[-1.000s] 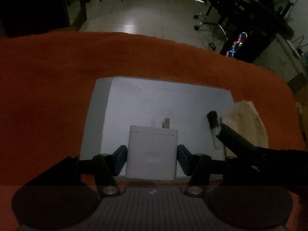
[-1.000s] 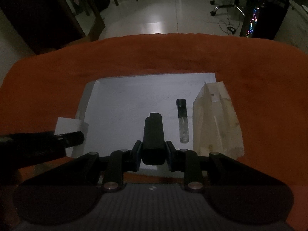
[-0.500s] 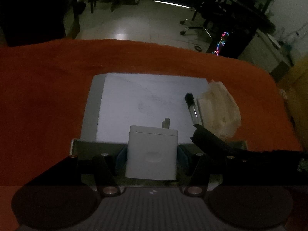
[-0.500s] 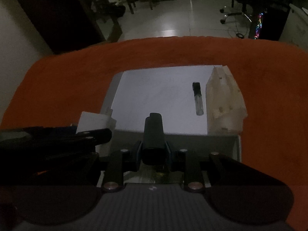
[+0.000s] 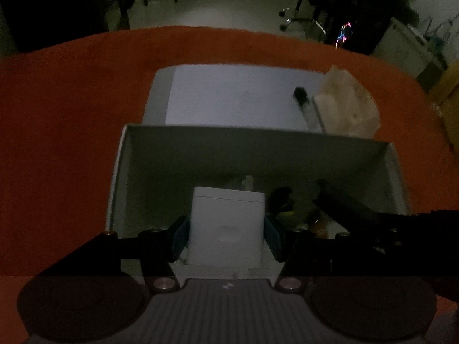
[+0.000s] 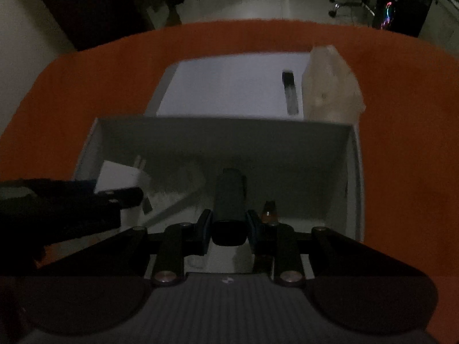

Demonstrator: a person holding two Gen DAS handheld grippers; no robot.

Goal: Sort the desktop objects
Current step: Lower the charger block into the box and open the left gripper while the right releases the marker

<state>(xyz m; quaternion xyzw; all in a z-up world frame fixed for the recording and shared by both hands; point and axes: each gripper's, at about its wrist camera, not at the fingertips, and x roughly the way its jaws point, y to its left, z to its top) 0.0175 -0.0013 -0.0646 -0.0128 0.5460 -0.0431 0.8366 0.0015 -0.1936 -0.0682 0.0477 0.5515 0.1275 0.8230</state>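
An orange cloth-covered desk [image 5: 71,114] is shown in a dim tiled room. At lower centre, one white square charger [image 5: 226,226] is clamped by the left gripper [image 5: 226,229] over one open grey box [image 5: 126,172]. Only the right view shows one dark cylinder [image 6: 229,200] clamped by the right gripper [image 6: 229,226]. One black-capped vial [image 6: 289,94] lies upper right.

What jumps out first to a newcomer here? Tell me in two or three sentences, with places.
The bright orange cloth fills both views, with a white box open in the middle of it. Both grippers are over that box: the left gripper clamps a white charger, the right gripper a dark cylindrical object. Beyond the box, on a white sheet, lie a small black-capped vial and a pale crumpled bag.
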